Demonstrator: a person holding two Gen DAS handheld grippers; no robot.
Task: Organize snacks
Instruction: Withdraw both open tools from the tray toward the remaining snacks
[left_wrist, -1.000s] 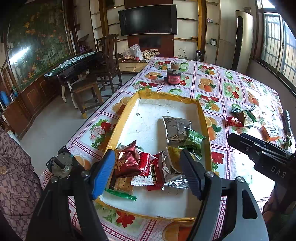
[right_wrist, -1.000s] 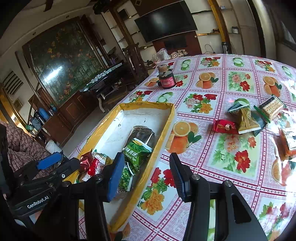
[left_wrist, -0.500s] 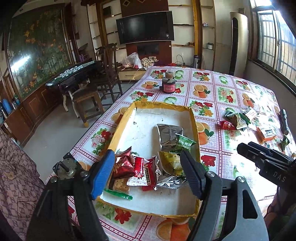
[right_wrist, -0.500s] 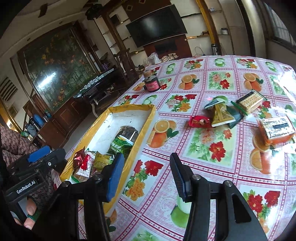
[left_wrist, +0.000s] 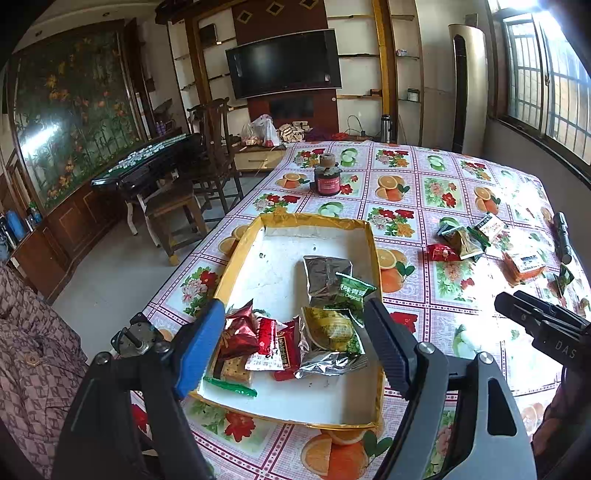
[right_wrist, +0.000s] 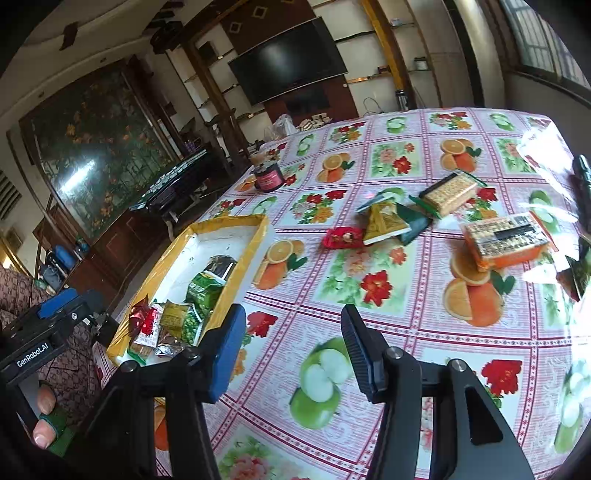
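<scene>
A yellow-rimmed white tray holds several snack packets: a silver one, a green one and red ones. My left gripper hovers above the tray's near end, its jaws opening with nothing between them. My right gripper is over the bare tablecloth to the right of the tray, jaws opening and also empty. Beyond it lie loose snacks: a red packet, a yellow-green packet, a cracker pack and an orange box.
A dark jar stands at the far side of the floral tablecloth. A black torch lies near the right edge. Wooden chairs stand left of the table. A patterned sofa is at the near left.
My right gripper has swung right, away from the tray and towards the loose snacks. My left gripper has drawn back and up from the tray. Both jaws have widened slightly.
</scene>
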